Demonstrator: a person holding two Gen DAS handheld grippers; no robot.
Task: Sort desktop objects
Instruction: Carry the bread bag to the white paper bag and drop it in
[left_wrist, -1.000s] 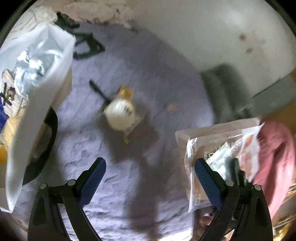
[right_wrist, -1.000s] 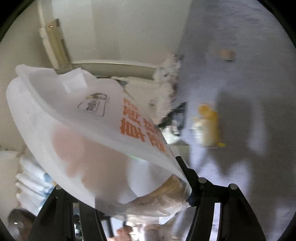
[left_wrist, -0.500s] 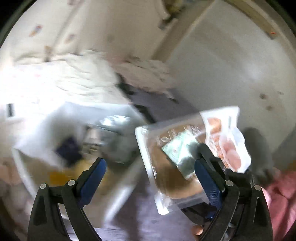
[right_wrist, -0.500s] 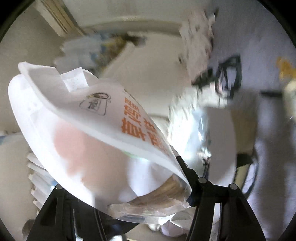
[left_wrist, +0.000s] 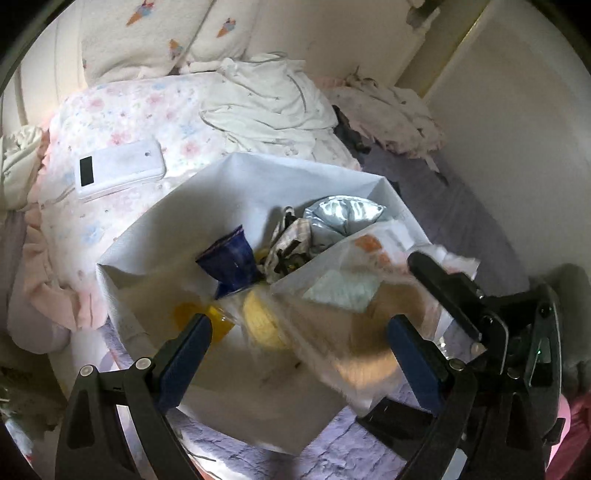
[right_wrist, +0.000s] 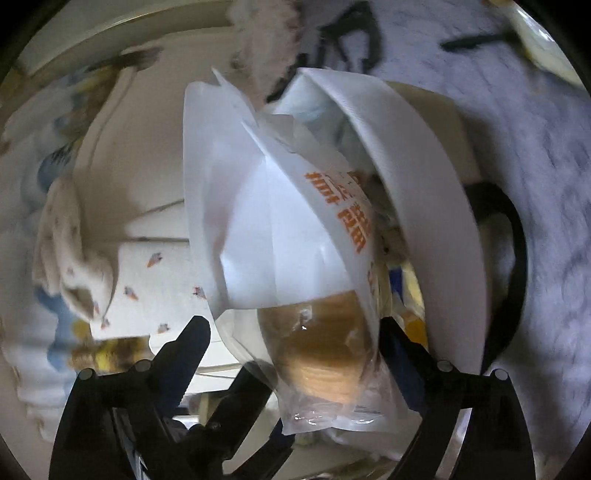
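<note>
A phone (left_wrist: 120, 170) lies flat on the floral quilt (left_wrist: 155, 110). The left gripper (left_wrist: 297, 336) gapes wide over the stiff white bag (left_wrist: 155, 254). A glossy crinkled pastry pack (right_wrist: 295, 258) tilts over the bag's rim; the right gripper (right_wrist: 291, 343) stands wide around it.

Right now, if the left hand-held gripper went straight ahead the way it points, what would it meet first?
Probably the yellow round packet lying in the open white bag, between the fingers' line; the bread packet sits just right of that line. Depth is unclear.
</note>
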